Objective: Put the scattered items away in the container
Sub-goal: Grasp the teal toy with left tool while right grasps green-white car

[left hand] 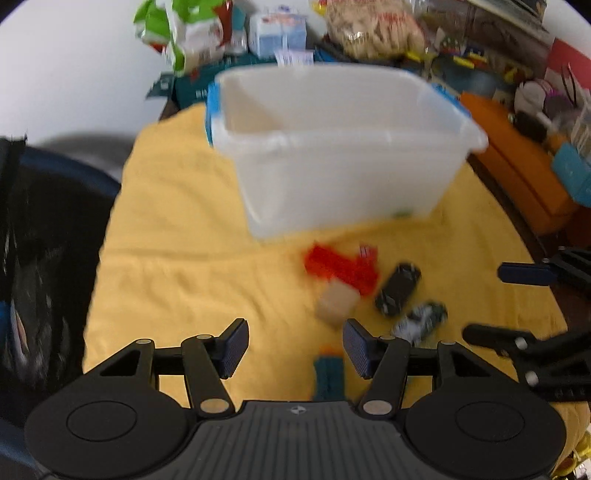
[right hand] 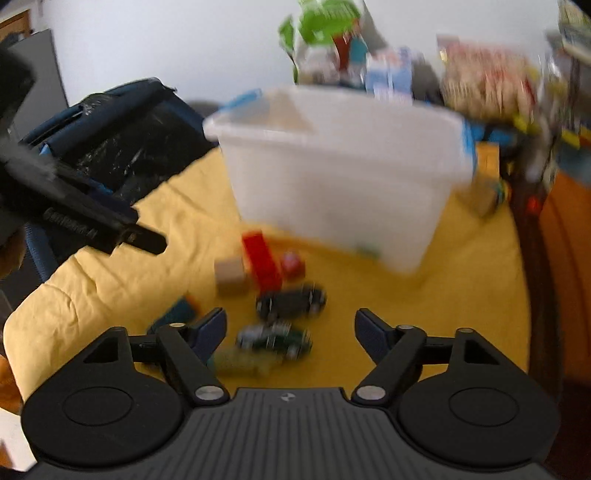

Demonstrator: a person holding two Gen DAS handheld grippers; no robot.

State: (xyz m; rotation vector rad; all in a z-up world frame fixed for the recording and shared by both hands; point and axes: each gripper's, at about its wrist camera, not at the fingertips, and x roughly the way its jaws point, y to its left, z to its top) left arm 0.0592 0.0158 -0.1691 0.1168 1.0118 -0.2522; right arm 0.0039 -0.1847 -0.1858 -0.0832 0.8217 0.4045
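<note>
Both hand-held grippers, left (left hand: 295, 347) and right (right hand: 290, 334), gape empty above toys (right hand: 284, 295) at lower centre, ready to load the bin (left hand: 343, 147).

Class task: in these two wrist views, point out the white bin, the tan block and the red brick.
Bin (left hand: 347, 173): left wrist view, front wall.
Tan block (right hand: 231, 276): right wrist view, top face.
Red brick (right hand: 261, 263): right wrist view, middle of its long top.

Yellow cloth (left hand: 177, 258), wrinkled, covered the work surface. Behind it stood a green-and-white bag (left hand: 173, 33), a pale blue-and-white carton (left hand: 277, 33) and a clear bag of beige snacks (left hand: 373, 29), all blurred. An orange box (left hand: 517, 166) lay along one side; a dark blue-framed chair (right hand: 122, 140) stood at the other.
</note>
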